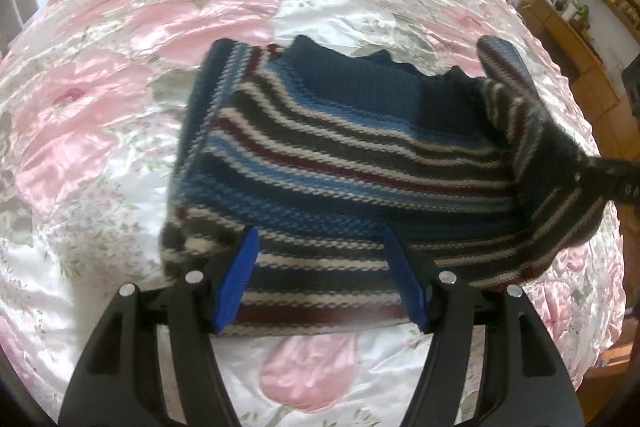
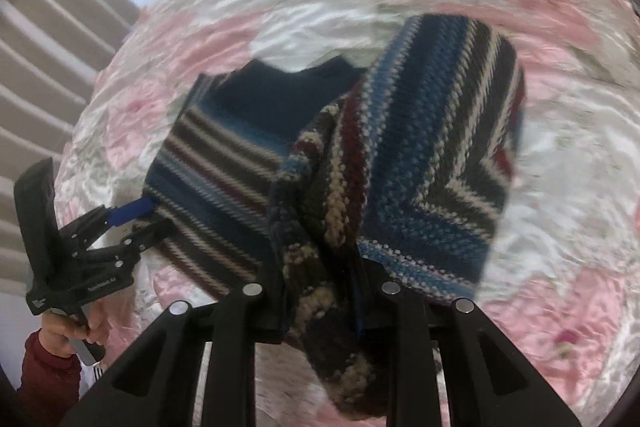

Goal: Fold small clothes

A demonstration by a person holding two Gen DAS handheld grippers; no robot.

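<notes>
Left wrist view shows a bedspread (image 1: 168, 39) of pink flowers on shiny white, filling nearly all the scene. On it, at the centre, lies a striped knitted sweater (image 1: 340, 163), blue, grey, white and dark red, its navy collar at the far edge. Wooden furniture (image 1: 576, 39) stands far right. The left gripper (image 1: 320, 259) has its blue fingers (image 1: 236, 287) spread apart at the sweater's near hem, grasping nothing. The right gripper (image 2: 320, 291) is clenched on a bunched fold of the sweater's right side, lifted above the bedspread. A hand (image 2: 66, 331) in a dark red sleeve (image 2: 44, 383) holds the left gripper's handle.
</notes>
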